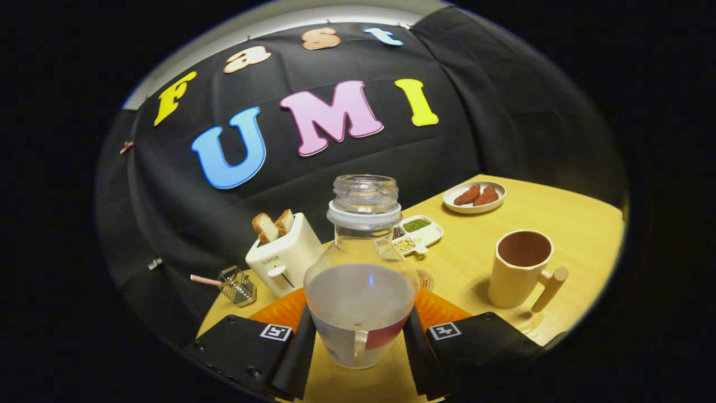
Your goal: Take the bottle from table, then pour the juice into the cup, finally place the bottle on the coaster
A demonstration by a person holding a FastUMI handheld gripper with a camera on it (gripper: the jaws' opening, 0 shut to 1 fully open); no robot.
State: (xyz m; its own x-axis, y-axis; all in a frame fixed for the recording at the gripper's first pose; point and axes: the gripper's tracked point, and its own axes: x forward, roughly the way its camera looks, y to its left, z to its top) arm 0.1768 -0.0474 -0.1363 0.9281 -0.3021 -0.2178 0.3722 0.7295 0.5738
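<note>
My hand-held gripper [361,341] clasped the clear, uncapped plastic bottle of pale juice [361,280] upright between both fingers. The beige cup with a wooden handle [520,268] stood beyond, rightward; I judged a slow, steady carry best.

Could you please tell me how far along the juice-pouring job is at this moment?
Done: the gripper is shut on the uncapped bottle, held upright between its fingers, apparently lifted off the table. In hand: carrying it toward the cup, beyond the fingers, which looks empty. Left: pouring, then setting the bottle on the coaster just behind it.
</note>
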